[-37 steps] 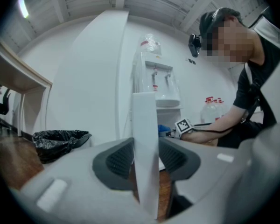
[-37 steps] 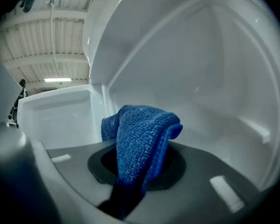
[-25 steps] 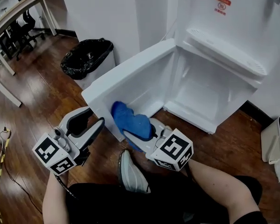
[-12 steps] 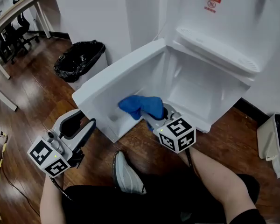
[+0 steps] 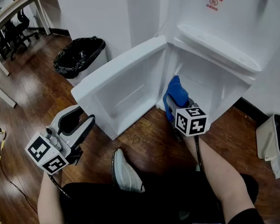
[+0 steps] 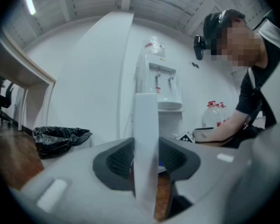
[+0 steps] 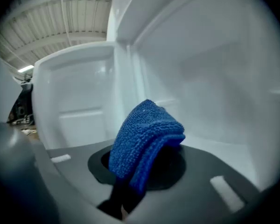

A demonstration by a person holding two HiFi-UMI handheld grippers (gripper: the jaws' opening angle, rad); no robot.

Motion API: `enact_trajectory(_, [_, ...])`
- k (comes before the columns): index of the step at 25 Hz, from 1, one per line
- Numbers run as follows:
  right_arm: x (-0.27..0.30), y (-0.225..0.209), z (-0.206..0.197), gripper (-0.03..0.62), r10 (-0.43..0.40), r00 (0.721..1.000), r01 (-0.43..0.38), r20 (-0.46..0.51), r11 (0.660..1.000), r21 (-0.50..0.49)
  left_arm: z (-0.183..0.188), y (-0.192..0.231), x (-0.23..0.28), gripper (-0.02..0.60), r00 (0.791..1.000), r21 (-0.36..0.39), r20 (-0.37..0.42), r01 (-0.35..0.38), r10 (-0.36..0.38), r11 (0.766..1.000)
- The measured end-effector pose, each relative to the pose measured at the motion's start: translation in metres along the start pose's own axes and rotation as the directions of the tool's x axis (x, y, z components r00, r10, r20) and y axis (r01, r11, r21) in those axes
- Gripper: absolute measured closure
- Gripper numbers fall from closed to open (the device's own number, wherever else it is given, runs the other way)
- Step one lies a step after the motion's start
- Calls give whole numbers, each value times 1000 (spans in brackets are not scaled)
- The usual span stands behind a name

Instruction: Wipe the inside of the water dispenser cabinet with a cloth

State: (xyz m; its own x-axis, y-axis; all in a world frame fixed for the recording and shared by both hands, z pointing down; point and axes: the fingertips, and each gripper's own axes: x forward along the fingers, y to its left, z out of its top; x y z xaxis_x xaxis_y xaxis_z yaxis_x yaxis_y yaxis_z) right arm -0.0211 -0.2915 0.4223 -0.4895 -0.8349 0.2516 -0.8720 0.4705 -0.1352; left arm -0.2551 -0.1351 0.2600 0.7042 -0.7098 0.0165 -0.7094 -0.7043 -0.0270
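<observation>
The white water dispenser (image 5: 224, 22) stands with its lower cabinet (image 5: 210, 94) open and its door (image 5: 126, 83) swung out to the left. My right gripper (image 5: 176, 104) is shut on a folded blue cloth (image 5: 176, 93) at the cabinet's mouth, near the hinge side. In the right gripper view the cloth (image 7: 144, 139) bulges out of the gripper (image 7: 142, 164) towards the white inner walls (image 7: 214, 83). My left gripper (image 5: 77, 122) is shut on the door's free edge (image 6: 146, 148), which stands between its pads (image 6: 119, 160).
A bin lined with a black bag (image 5: 79, 55) stands behind the door. A person's shoe (image 5: 126, 171) rests on the wooden floor below the door. A white appliance (image 5: 273, 139) sits at the right edge. A desk (image 5: 9, 13) is at far left.
My right gripper has carried the blue cloth from the door's lower edge rightward and into the cabinet opening. The left gripper has stayed on the door.
</observation>
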Motion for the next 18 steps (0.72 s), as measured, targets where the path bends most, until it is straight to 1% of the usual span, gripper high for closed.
enact_trajectory(1, [6, 25, -11, 507, 79, 997, -80, -24, 996, -41, 0, -1, 0, 416, 1000, 0, 0, 2, -2, 1000])
enact_trajectory(2, [8, 53, -19, 507, 159, 986, -162, -40, 982, -92, 0, -1, 1, 415, 1000, 0, 0, 3, -3, 1000])
enact_trajectory(3, [7, 82, -26, 507, 244, 968, -249, -52, 958, -146, 0, -1, 1, 416, 1000, 0, 1, 4, -4, 1000])
enact_trajectory(4, [2, 114, -31, 507, 330, 942, -335, -61, 922, -191, 0, -1, 1, 416, 1000, 0, 2, 4, -4, 1000])
enact_trajectory(5, [-5, 145, -32, 507, 415, 908, -418, -65, 881, -222, 1, 0, 0, 415, 1000, 1, 3, 4, -4, 1000])
enact_trajectory(6, [-14, 174, -31, 507, 494, 867, -495, -64, 836, -237, 1, 0, 0, 416, 1000, 1, 5, 3, -3, 1000])
enact_trajectory(7, [-25, 202, -28, 507, 567, 822, -563, -60, 790, -242, 1, 1, 0, 415, 1000, 2, 7, 4, -4, 1000])
enact_trajectory(9, [-49, 252, -20, 507, 686, 726, -676, -51, 697, -241, 1, 1, 1, 415, 1000, 2, 10, 4, -4, 1000])
enact_trajectory(11, [-74, 294, -12, 507, 778, 626, -763, -51, 598, -246, 0, 1, 1, 415, 1000, 2, 9, 3, -3, 1000])
enact_trajectory(12, [-84, 309, -13, 507, 810, 583, -794, -65, 550, -258, 0, 1, 1, 416, 1000, 2, 7, 2, -2, 1000])
enact_trajectory(13, [-90, 317, -16, 507, 824, 559, -808, -90, 518, -279, 0, 2, 1, 416, 1000, 2, 6, 1, -1, 1000])
enact_trajectory(14, [-88, 317, -22, 507, 816, 567, -802, -112, 516, -300, 0, 2, 0, 416, 1000, 1, 6, -1, 1, 1000])
enact_trajectory(15, [-78, 306, -28, 507, 788, 604, -777, -121, 549, -308, 0, 2, 0, 416, 1000, 1, 6, -2, 2, 1000])
enact_trajectory(16, [-63, 286, -33, 507, 742, 660, -736, -117, 608, -296, 0, 2, 0, 416, 1000, 0, 5, -4, 4, 1000])
enact_trajectory(18, [-28, 225, -45, 507, 603, 789, -612, -120, 750, -251, 0, 2, 0, 416, 1000, -1, 4, -4, 4, 1000])
